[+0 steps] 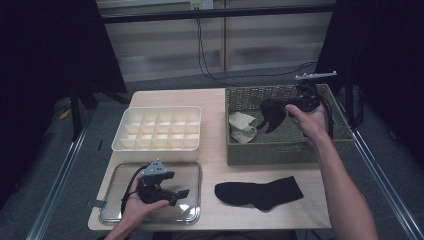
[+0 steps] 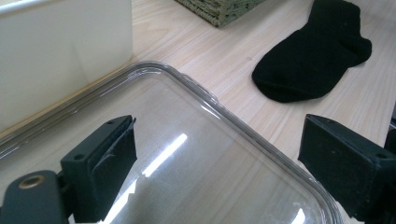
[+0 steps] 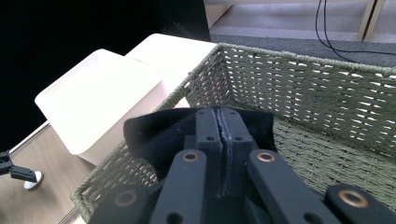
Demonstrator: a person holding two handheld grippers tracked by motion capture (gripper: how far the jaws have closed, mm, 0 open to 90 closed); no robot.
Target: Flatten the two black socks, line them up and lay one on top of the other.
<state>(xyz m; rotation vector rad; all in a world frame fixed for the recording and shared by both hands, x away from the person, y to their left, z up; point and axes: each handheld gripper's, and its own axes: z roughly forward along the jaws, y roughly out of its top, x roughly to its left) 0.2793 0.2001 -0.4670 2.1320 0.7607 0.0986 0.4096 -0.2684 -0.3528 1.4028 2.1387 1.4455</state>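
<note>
Black sock (image 1: 272, 114) in right gripper (image 1: 290, 106)

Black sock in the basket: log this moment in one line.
right tool: shut on black sock, lifted over wicker basket | left tool: open, empty, above clear lid

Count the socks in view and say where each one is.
3: a black sock flat on the table, a black sock held by the right gripper over the basket, a beige sock inside it. More may be hidden.
</note>
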